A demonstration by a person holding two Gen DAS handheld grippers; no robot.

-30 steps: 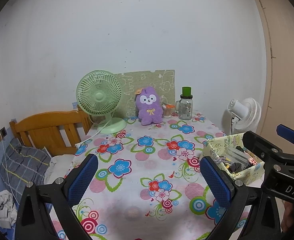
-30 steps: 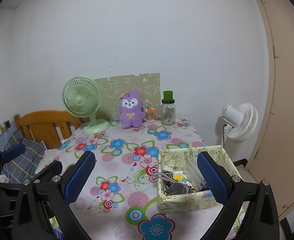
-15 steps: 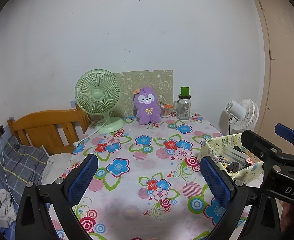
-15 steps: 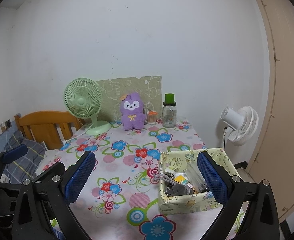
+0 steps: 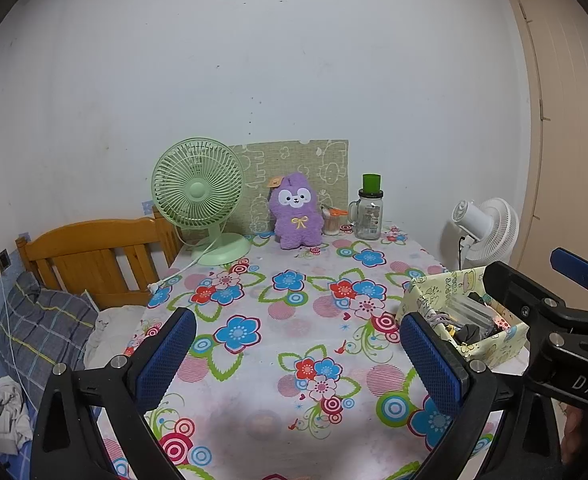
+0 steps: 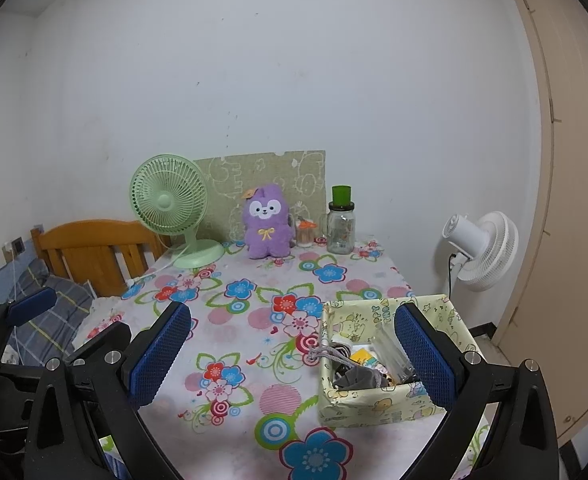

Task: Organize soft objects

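Note:
A purple plush toy point(image 5: 295, 216) point(image 6: 268, 222) sits upright at the far end of the flowered tablecloth point(image 5: 286, 320) point(image 6: 238, 312), against a green patterned board. My left gripper point(image 5: 294, 356) hangs open over the near table edge, nothing between its blue pads. My right gripper point(image 6: 290, 356) is open too, its right finger in front of a pale yellow box point(image 6: 373, 360) point(image 5: 453, 320) holding a grey pouch and small items. Both grippers are far from the plush.
A green desk fan point(image 5: 202, 204) point(image 6: 174, 208) stands left of the plush, a glass jar with a green lid point(image 5: 369, 214) point(image 6: 341, 224) right of it. A wooden bed headboard point(image 5: 94, 256) and a pillow lie left, a white floor fan point(image 5: 485, 232) right.
Both views have drawn back and risen slightly; the table's objects look a little smaller and lower. Both grippers stay open and empty.

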